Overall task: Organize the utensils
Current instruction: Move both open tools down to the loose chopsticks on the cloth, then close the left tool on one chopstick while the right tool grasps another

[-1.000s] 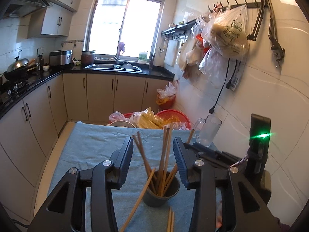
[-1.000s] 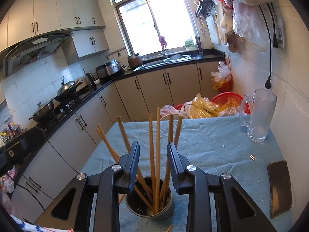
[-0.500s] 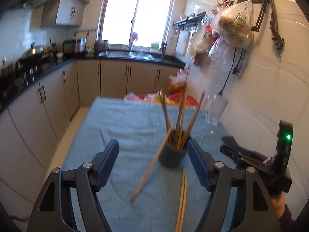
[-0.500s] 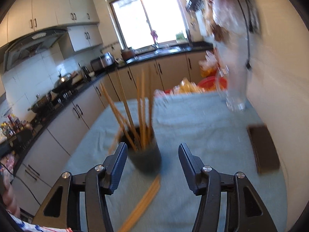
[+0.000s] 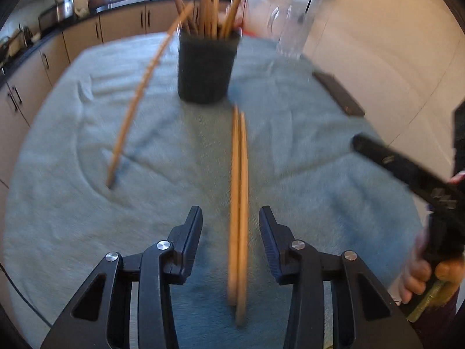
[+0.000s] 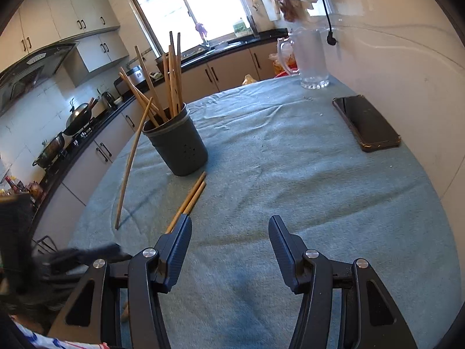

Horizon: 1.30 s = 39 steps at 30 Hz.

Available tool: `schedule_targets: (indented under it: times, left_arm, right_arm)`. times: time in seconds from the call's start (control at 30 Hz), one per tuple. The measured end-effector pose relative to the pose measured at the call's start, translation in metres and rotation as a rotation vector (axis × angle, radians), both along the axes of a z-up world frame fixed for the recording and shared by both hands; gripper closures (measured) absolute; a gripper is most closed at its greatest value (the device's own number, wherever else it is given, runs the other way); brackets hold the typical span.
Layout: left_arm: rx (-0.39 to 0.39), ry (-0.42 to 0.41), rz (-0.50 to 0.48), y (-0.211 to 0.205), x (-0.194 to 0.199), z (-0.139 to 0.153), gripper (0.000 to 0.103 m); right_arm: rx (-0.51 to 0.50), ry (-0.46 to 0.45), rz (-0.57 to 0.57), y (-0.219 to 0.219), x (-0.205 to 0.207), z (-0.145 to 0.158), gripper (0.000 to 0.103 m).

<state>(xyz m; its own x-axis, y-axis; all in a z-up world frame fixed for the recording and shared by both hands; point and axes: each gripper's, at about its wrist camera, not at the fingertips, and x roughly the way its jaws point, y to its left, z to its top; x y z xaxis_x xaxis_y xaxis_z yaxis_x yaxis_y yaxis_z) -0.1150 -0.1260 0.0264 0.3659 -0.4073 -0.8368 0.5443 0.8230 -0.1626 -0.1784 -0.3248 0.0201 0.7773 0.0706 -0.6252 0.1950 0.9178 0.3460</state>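
A dark grey utensil cup (image 5: 205, 67) (image 6: 178, 145) stands on the blue cloth and holds several wooden chopsticks. One chopstick (image 5: 139, 99) (image 6: 132, 163) leans against its rim with its tip on the cloth. A pair of chopsticks (image 5: 239, 203) (image 6: 191, 197) lies flat in front of the cup. My left gripper (image 5: 230, 221) is open, low over the cloth, with the pair lying between its fingers. My right gripper (image 6: 229, 232) is open and empty, just right of the pair.
A glass mug (image 6: 311, 58) (image 5: 290, 29) stands at the table's far right near the wall. A dark phone (image 6: 366, 122) (image 5: 337, 93) lies at the right edge. Kitchen cabinets and a stove run along the left.
Both grippers have pulled back from the cup and dropped low toward the cloth. The left one now straddles the lying pair of chopsticks. Both have opened wider.
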Motion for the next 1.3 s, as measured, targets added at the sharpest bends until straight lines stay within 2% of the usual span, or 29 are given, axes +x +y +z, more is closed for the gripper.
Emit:
schedule_targets:
  times: [0.1,0.13,0.27,0.3,0.4,0.53,0.73,0.77,0.83,1.0,1.1,1.2,1.27,1.3]
  left_arm:
    - [-0.003,0.095,0.016,-0.010,0.001,-0.016,0.064]
    - [-0.020,0.086,0.017,-0.015,-0.004,-0.015,0.064]
    - [-0.090,0.151,-0.103,-0.039,-0.023,-0.016,0.066]
    - [-0.092,0.143,-0.116,-0.043,-0.026,-0.012,0.067]
    - [-0.070,0.059,-0.055,-0.042,-0.025,-0.003,0.068]
    - [-0.056,0.067,0.013,-0.036,-0.005,-0.002,0.068]
    - [0.015,0.044,-0.006,-0.066,0.006,-0.008,0.068]
    - [0.030,0.039,-0.005,-0.069,0.009,-0.010,0.070]
    - [0.067,0.039,0.008,-0.075,0.017,-0.016,0.094]
    - [0.033,0.060,0.056,-0.068,0.024,-0.020,0.096]
    - [0.023,0.077,0.082,-0.056,0.021,-0.019,0.096]
    - [-0.001,0.109,0.120,-0.038,0.013,-0.018,0.096]
    - [-0.024,0.136,0.143,-0.026,0.007,-0.018,0.096]
    - [-0.034,0.149,0.151,-0.022,0.004,-0.018,0.096]
  right_arm:
    - [-0.005,-0.015,-0.002,0.002,-0.004,0.004,0.044]
    - [0.001,-0.019,-0.002,0.001,-0.005,0.004,0.044]
    - [0.037,-0.024,0.004,-0.002,-0.007,-0.001,0.044]
    - [0.043,-0.021,0.005,-0.004,-0.007,-0.003,0.044]
    - [0.055,-0.010,-0.005,-0.008,-0.009,-0.008,0.044]
    - [0.073,0.001,-0.021,-0.015,-0.013,-0.017,0.044]
    - [0.109,0.023,-0.020,-0.019,-0.012,-0.029,0.044]
    - [0.105,0.030,-0.016,-0.018,-0.012,-0.031,0.044]
    - [0.096,0.044,-0.006,-0.017,-0.011,-0.032,0.043]
    - [0.071,0.073,0.052,-0.008,-0.008,-0.037,0.044]
    - [0.014,0.094,0.092,0.006,-0.004,-0.039,0.045]
    - [-0.064,0.117,0.119,0.024,0.002,-0.041,0.053]
    - [-0.114,0.138,0.117,0.033,0.006,-0.042,0.071]
    - [-0.127,0.145,0.118,0.036,0.007,-0.043,0.087]
